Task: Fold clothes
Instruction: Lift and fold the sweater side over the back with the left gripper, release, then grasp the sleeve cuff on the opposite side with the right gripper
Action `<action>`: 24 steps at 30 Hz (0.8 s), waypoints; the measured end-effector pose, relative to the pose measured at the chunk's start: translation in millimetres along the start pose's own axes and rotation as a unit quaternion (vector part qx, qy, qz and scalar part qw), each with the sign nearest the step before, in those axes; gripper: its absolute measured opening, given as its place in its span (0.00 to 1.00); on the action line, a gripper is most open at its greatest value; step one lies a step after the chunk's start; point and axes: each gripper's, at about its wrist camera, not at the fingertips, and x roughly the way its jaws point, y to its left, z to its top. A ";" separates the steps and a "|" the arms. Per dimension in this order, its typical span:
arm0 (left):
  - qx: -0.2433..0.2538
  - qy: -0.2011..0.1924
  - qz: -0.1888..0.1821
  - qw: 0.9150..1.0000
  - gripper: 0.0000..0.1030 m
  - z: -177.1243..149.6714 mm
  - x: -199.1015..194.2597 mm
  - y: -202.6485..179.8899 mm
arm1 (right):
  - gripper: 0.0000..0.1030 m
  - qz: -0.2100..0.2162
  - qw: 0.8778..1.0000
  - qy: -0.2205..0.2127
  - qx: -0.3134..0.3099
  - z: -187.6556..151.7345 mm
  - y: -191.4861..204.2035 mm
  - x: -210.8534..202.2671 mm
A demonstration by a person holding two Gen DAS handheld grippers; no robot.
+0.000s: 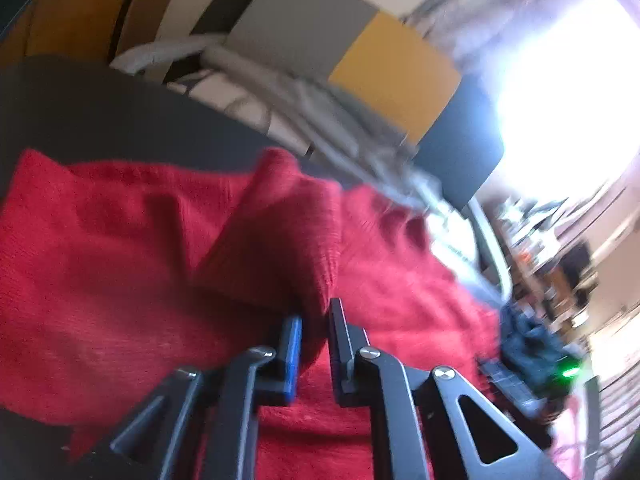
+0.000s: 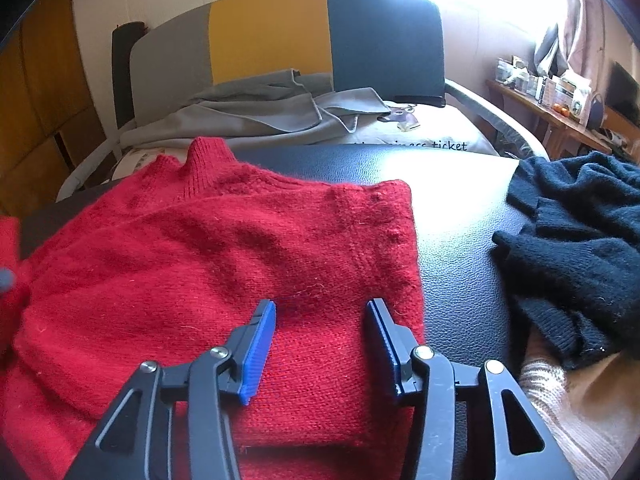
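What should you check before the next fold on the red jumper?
1. Left gripper has hold of the red jumper: ok, a fold of knit sits pinched between its fingers.
2. Right gripper is free: ok, jaws apart above the jumper, pinching nothing.
3. Jumper's right side folded in: ok, straight edge.
4. Black table bare beside the jumper: ok.
5. Dark blue jumper out of the way: ok, lying apart.
6. Left sleeve flat: cannot tell, blurred.
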 end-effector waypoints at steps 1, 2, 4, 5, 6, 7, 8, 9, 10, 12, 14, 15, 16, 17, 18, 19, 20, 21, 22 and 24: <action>0.004 0.004 -0.002 1.000 0.19 -3.0 0.9 2.5 | 0.49 0.002 1.000 0.000 0.000 -0.1 0.1 0.0; 0.007 0.003 -0.007 1.000 0.21 -4.6 -3.0 0.3 | 0.50 0.003 1.000 0.000 0.000 -0.3 0.0 -0.1; 0.011 -0.010 -0.013 1.000 0.22 -4.6 -18.9 -1.8 | 0.52 0.003 1.000 0.001 -0.003 -0.2 1.0 0.2; 0.010 -0.019 -0.017 1.000 0.22 -5.3 -32.8 2.8 | 0.53 0.002 1.000 0.002 -0.006 0.0 2.0 0.4; 0.009 -0.028 -0.021 0.999 0.22 -8.8 -44.9 6.6 | 0.54 0.000 1.000 0.004 -0.009 0.6 3.5 0.8; 0.011 -0.034 -0.018 0.999 0.22 -14.5 -56.6 11.9 | 0.54 -0.003 1.000 0.007 -0.013 1.9 5.2 0.3; 0.014 -0.038 -0.013 0.999 0.22 -20.6 -69.4 19.0 | 0.53 -0.002 1.000 0.007 -0.011 3.5 6.9 -2.9; 0.018 -0.040 -0.005 0.999 0.22 -27.7 -81.4 26.7 | 0.51 0.004 1.000 0.004 -0.007 5.3 8.8 -7.9; 0.024 -0.039 0.004 0.999 0.22 -35.7 -92.8 34.9 | 0.41 0.024 1.000 -0.004 0.006 6.9 11.4 -16.3; 0.035 -0.037 0.023 0.998 0.22 -51.1 -109.2 49.4 | 0.36 0.111 0.992 -0.014 0.050 9.1 20.9 -32.8; 0.043 -0.031 0.033 0.998 0.22 -64.2 -113.1 61.5 | 0.36 0.205 0.976 -0.001 0.073 9.0 43.0 -38.2; 0.046 -0.027 0.037 0.998 0.22 -68.5 -111.1 65.3 | 0.36 0.248 0.966 0.010 0.075 8.5 58.7 -38.2; 0.048 -0.021 0.042 0.998 0.22 -71.4 -106.1 67.4 | 0.35 0.281 0.956 0.022 0.077 7.7 74.4 -36.3; 0.048 -0.015 0.042 0.998 0.22 -74.5 -103.6 70.7 | 0.35 0.305 0.948 0.036 0.077 6.8 90.1 -32.4; 0.045 -0.009 0.037 0.998 0.22 -77.8 -102.8 75.0 | 0.35 0.327 0.940 0.052 0.079 5.8 106.0 -26.8; 0.046 -0.012 0.034 0.998 0.22 -81.1 -105.2 78.4 | 0.35 0.343 0.933 0.069 0.083 4.9 119.5 -19.2; 0.051 -0.015 0.034 0.998 0.22 -83.3 -107.9 80.1 | 0.35 0.350 0.929 0.082 0.091 4.4 129.5 -11.4; 0.057 -0.015 0.035 0.998 0.22 -84.8 -109.2 81.0 | 0.35 0.355 0.925 0.094 0.098 3.9 138.7 -3.3; 0.058 -0.016 0.034 0.998 0.22 -86.0 -109.9 81.9 | 0.35 0.357 0.922 0.103 0.107 3.3 145.7 3.9; 0.055 -0.018 0.030 0.998 0.22 -87.9 -110.0 83.4 | 0.35 0.357 0.918 0.117 0.127 1.5 155.0 16.3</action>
